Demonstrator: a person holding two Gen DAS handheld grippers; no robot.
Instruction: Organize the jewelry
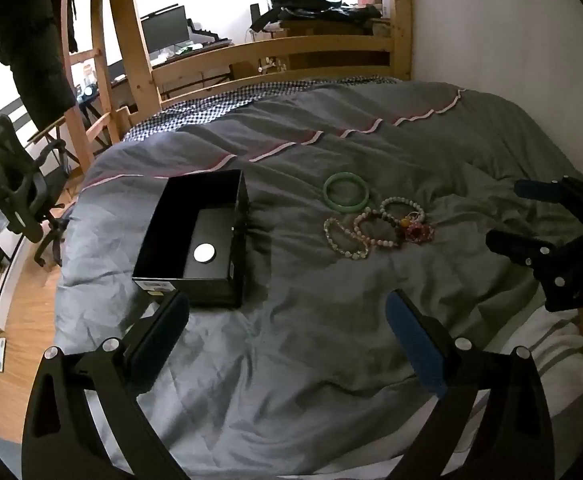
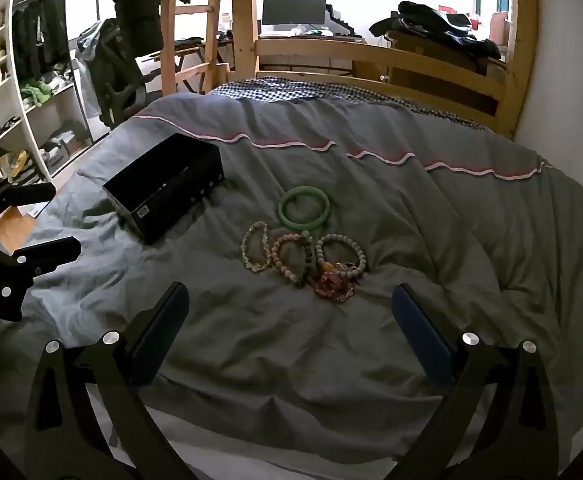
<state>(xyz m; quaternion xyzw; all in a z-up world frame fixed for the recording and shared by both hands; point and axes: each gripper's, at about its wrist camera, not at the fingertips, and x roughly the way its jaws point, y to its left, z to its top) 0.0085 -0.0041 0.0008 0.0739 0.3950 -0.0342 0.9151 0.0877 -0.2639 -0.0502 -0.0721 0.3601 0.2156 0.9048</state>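
Bracelets: a smooth green jade-like bangle (image 2: 304,209) and a touching cluster of pale and pink beaded bracelets (image 2: 303,260) lie on the rumpled grey quilt (image 2: 431,240), set within reach beside the open black rectangular box (image 1: 199,236), likely their destination. Left gripper (image 1: 287,328) and right gripper (image 2: 291,316) hover wide open, empty. Overlapping beads may snag; nothing else blocks.

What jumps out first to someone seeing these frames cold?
Probably the cluster of bracelets mid-bed: a green bangle lying just beyond several beaded bracelets on the grey duvet. To their left sits an open black box with a round silver disc inside. Both grippers, left gripper and right gripper, are open and empty.
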